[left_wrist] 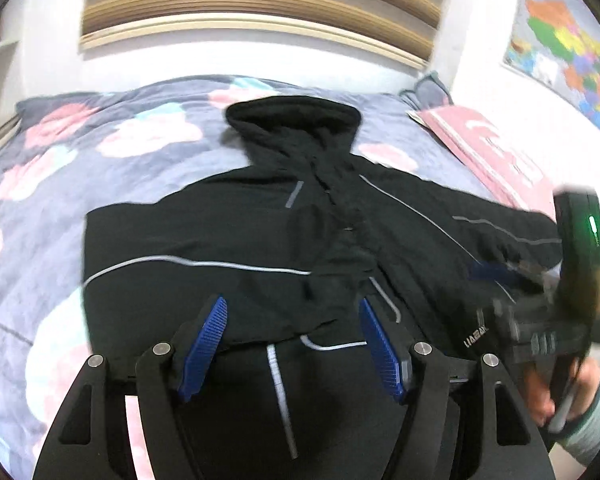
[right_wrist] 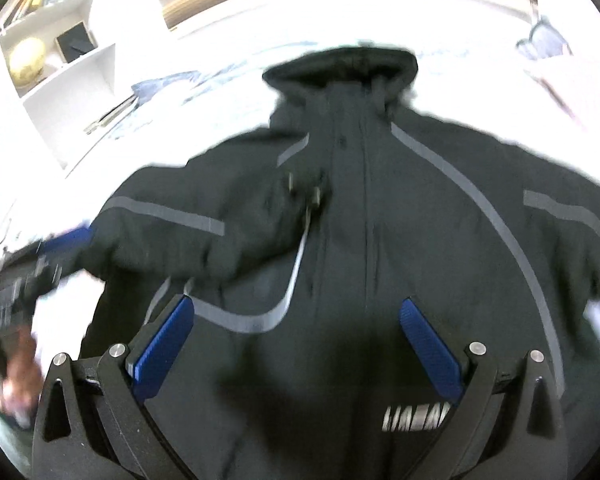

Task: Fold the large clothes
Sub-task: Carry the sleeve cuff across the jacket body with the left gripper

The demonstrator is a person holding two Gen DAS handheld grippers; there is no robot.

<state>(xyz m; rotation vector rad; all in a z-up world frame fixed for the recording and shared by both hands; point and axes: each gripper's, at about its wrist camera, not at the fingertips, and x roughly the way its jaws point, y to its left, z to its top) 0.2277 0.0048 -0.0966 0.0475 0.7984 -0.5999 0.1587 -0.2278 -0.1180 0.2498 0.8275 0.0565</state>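
A large black hooded jacket (left_wrist: 260, 224) with thin grey reflective stripes lies front-up on the bed, hood at the far end. One sleeve is folded across its chest. My left gripper (left_wrist: 292, 308) is open and empty, just above the jacket's lower hem. My right gripper (right_wrist: 296, 308) is open and empty over the jacket (right_wrist: 380, 220) near its lower front and logo. The right gripper also shows in the left wrist view (left_wrist: 496, 272) at the jacket's right sleeve. The left gripper shows at the left edge of the right wrist view (right_wrist: 66, 238).
The bed has a blue-grey cover with pink and white flowers (left_wrist: 100, 148). A pink pillow (left_wrist: 492, 152) lies at the far right. A map (left_wrist: 564, 40) hangs on the right wall. White shelves (right_wrist: 60, 52) stand at the left. A slatted headboard (left_wrist: 260, 8) is behind the bed.
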